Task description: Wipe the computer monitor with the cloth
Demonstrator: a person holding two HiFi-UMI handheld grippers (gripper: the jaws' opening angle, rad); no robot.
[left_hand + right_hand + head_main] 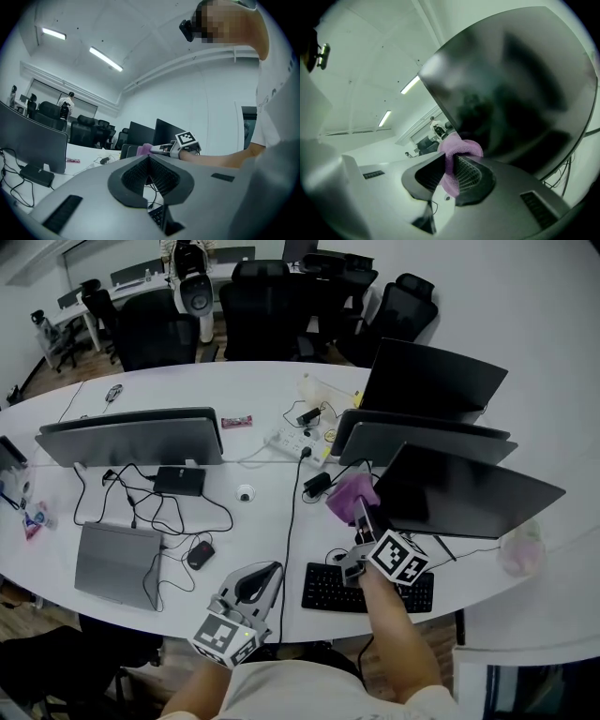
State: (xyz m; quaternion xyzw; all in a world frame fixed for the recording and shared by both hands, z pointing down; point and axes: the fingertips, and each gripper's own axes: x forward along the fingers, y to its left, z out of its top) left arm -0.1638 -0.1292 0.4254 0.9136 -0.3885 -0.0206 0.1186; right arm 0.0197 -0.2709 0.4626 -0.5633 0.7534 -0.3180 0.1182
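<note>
Purple soft cloth (pixel 459 149) is held bunched between the jaws of the right gripper (pixel 451 164), which are closed tight on it. It is carried right up to the lower left part of the dark, flat computer monitor (pixel 473 488). Whether the cloth is actually touching the screen cannot be told.

The left gripper (pixel 149 163) is kept well to the left of the monitor, low over the near edge of the white curved counter (pixel 267 521). Its jaws are closed together with nothing between them. A black keyboard (pixel 328 589) is seen just in front of the monitor.

The pick-up of the cloth is judged done and the wiping barely begun. No cleaned band or streak can be made out on the glass, so most of the screen, rightward and upward of the cloth, is taken as yet to be wiped.
</note>
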